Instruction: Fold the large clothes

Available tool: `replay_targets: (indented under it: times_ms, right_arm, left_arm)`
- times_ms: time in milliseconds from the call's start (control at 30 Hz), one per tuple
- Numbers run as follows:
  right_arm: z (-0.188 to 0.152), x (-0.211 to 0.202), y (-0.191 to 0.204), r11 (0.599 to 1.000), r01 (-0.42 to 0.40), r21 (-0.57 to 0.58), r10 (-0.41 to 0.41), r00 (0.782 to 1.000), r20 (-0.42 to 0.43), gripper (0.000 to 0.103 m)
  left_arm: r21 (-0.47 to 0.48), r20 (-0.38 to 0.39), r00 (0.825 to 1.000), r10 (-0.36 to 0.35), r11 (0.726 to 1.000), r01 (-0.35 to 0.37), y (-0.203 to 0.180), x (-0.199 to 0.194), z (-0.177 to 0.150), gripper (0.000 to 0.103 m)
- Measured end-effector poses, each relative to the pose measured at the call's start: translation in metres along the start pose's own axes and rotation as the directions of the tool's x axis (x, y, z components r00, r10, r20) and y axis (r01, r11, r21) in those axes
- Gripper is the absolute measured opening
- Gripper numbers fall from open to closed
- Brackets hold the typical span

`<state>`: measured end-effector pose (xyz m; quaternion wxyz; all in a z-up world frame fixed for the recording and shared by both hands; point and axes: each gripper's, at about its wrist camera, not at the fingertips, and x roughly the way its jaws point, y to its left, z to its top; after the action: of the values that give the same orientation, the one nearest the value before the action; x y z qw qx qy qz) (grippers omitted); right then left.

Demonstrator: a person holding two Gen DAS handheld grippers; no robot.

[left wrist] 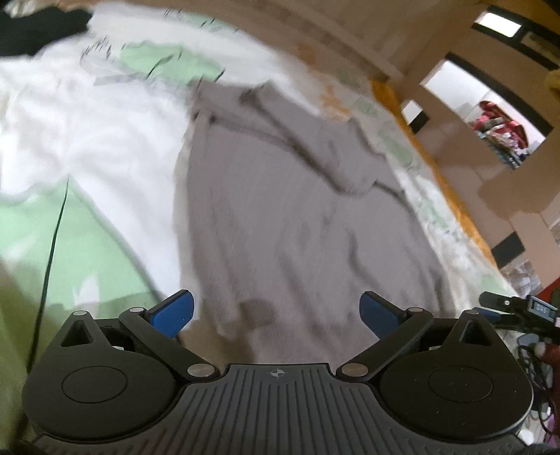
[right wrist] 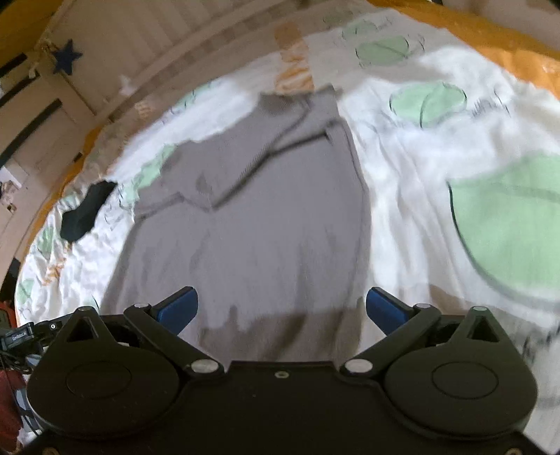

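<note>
A large grey garment lies spread on a bed with a white sheet printed with green shapes. One sleeve is folded across its upper part. My left gripper hangs above the garment's near hem, open, with nothing between its blue fingers. My right gripper is also open and empty above the near hem of the grey garment. Both views are blurred by motion.
A black piece of cloth lies on the sheet left of the grey garment, and more dark cloth at the far corner. The bed's orange edge borders beige walls and window openings. The other gripper's body shows at the right.
</note>
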<state>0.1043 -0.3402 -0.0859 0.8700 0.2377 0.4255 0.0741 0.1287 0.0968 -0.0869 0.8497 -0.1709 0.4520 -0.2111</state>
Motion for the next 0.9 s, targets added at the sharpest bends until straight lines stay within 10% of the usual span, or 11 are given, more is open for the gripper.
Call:
replay_targets:
  times_ms: [533, 567, 633, 900]
  right_arm:
    - [-0.044, 0.019, 0.008, 0.997, 0.031, -0.077, -0.040, 0.992, -0.120, 0.097]
    - [-0.044, 0.021, 0.009, 0.996, 0.038, -0.082, -0.048, 0.991, -0.128, 0.076]
    - [-0.044, 0.024, 0.009, 0.994, 0.066, -0.082, -0.078, 0.987, -0.143, 0.038]
    - [-0.037, -0.007, 0.008, 0.963, 0.171, -0.206, -0.195, 0.975, -0.103, 0.021]
  left_arm:
    - [-0.075, -0.001, 0.998, -0.055, 0.996, 0.055, 0.012, 0.010, -0.030, 0.100]
    - [-0.076, 0.004, 0.997, -0.071, 0.995, 0.071, 0.012, 0.011, -0.029, 0.086]
    - [-0.083, 0.003, 0.996, -0.089, 0.993, 0.089, 0.011, 0.011, -0.030, 0.011]
    - [-0.087, -0.029, 1.000, 0.001, 0.996, -0.004, 0.021, 0.006, -0.038, 0.007]
